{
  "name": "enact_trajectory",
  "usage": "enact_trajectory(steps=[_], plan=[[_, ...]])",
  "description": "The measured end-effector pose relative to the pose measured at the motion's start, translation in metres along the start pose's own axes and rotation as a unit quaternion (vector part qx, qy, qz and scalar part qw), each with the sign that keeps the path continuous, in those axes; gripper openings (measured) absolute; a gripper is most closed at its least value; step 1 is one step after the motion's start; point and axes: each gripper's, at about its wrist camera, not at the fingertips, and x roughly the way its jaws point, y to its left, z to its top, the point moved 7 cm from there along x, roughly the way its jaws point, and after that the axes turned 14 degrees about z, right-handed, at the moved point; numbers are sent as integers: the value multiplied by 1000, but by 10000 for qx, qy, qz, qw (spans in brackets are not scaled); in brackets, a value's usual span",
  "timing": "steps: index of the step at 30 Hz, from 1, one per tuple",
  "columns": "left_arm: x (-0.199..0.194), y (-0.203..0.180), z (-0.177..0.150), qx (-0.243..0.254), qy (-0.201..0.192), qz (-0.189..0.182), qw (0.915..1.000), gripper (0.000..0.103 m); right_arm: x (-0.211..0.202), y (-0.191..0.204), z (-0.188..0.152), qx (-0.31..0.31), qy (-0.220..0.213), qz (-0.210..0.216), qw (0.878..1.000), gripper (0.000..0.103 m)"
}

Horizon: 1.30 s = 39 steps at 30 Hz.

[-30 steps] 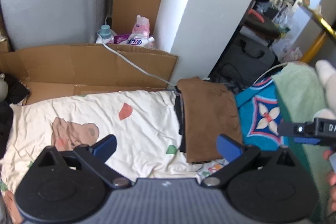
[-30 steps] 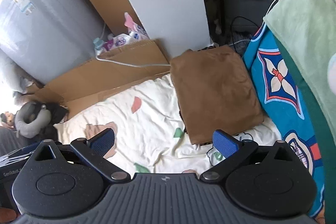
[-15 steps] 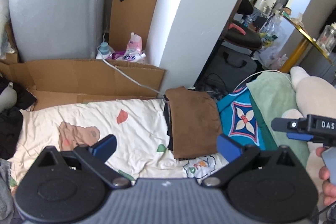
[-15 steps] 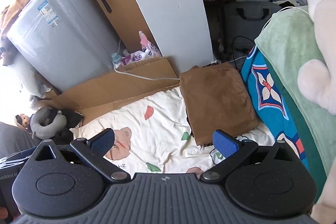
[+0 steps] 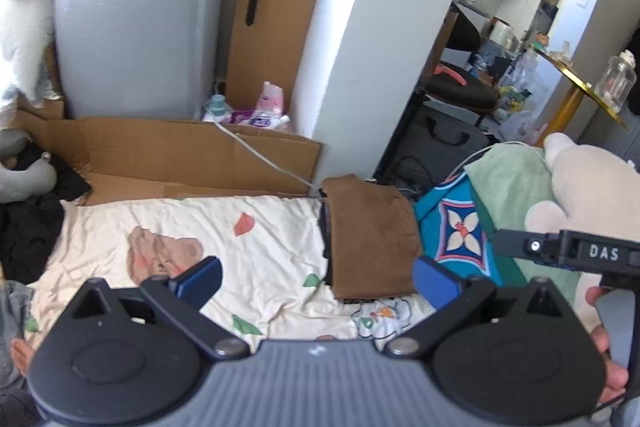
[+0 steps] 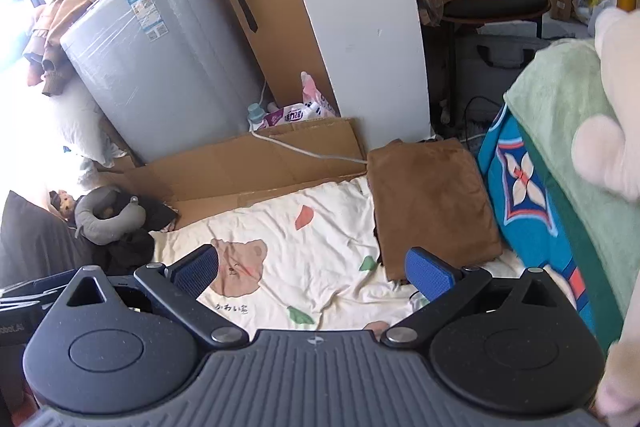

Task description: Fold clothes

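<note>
A folded brown garment (image 5: 370, 235) (image 6: 432, 203) lies flat at the right end of a cream cartoon-print sheet (image 5: 224, 239) (image 6: 288, 251), on top of a dark folded piece whose edge shows at its left side. My left gripper (image 5: 318, 281) hangs open above the sheet, well short of the garment, with nothing between its blue pads. My right gripper (image 6: 312, 273) is open too, raised over the sheet's middle and empty. Its black body shows at the right of the left wrist view, held by a hand (image 5: 600, 339).
Flattened cardboard (image 5: 192, 155) and a white cable (image 5: 264, 155) lie behind the sheet. A grey appliance (image 6: 160, 67) and a white pillar (image 5: 352, 39) stand behind. Dark clothes and a grey neck pillow (image 6: 108, 215) are left; a teal blanket (image 6: 528, 203), green towel and plush toy right.
Both grippers have pulled up and back from the folded brown garment, which now looks smaller and farther off. More of the room shows. Both stayed open.
</note>
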Motion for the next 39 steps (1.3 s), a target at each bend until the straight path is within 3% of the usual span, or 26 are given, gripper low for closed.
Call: enact_trajectory(steps=[3, 7, 12, 17, 21, 26, 31, 39], plan=[[-1, 6, -14, -158, 3, 129, 9998, 103, -3, 4, -15, -136, 12, -118, 9998, 103], [7, 9, -34, -121, 215, -8, 9997, 103, 3, 12, -34, -395, 115, -349, 9985, 103], [6, 26, -59, -183, 113, 235, 9995, 103, 15, 27, -56, -516, 211, -256, 9981, 103], [13, 42, -84, -252, 274, 468, 9982, 103, 25, 44, -78, -788, 332, -344, 9957, 103], [9, 49, -90, -211, 125, 928, 9954, 103, 30, 51, -96, -928, 499, -324, 9939, 103], [5, 48, -101, -291, 173, 1054, 9939, 103, 29, 59, -117, -1238, 655, -300, 9897, 103], [6, 47, -116, -183, 259, 1517, 9879, 103, 28, 60, -129, -1454, 792, -270, 9858, 103], [10, 37, -126, -70, 230, 1602, 9868, 103, 25, 55, -137, -1521, 983, -319, 9829, 102]])
